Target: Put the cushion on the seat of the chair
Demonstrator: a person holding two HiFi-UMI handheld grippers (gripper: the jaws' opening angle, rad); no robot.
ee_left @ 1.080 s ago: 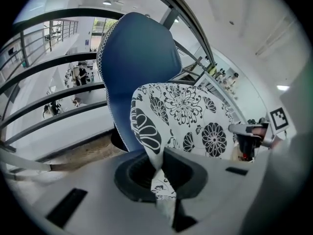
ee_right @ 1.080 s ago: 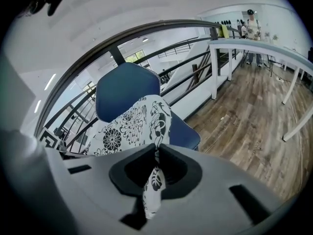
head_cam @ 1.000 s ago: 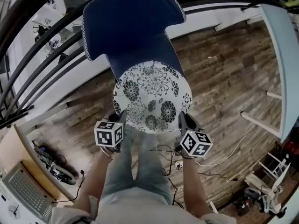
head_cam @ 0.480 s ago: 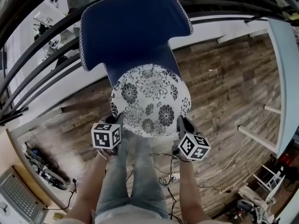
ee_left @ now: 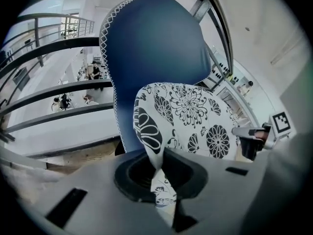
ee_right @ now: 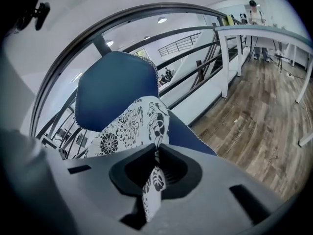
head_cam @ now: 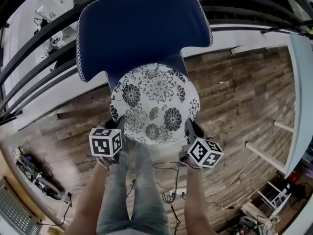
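A round white cushion [head_cam: 155, 103] with black flower print hangs between my two grippers, over the seat of a blue chair [head_cam: 142, 31]. My left gripper [head_cam: 117, 126] is shut on the cushion's near left edge, and my right gripper [head_cam: 188, 127] is shut on its near right edge. In the left gripper view the cushion [ee_left: 188, 119] runs out of the shut left gripper [ee_left: 156, 168] in front of the chair's blue back [ee_left: 154, 62]. The right gripper view shows the cushion [ee_right: 132, 126] pinched in the right gripper [ee_right: 155, 161], with the chair [ee_right: 115, 94] behind it.
Dark metal railings [head_cam: 34, 48] run behind the chair, with a drop to a lower floor beyond. The floor [head_cam: 244, 97] is wood plank. A white table's edge [head_cam: 298, 82] stands at the right. Cables [head_cam: 168, 180] lie on the floor by the person's legs [head_cam: 132, 190].
Both grippers have carried the cushion forward, closer to the chair; the chair's back now looks larger in all views. Both stay shut on the cushion's edge.
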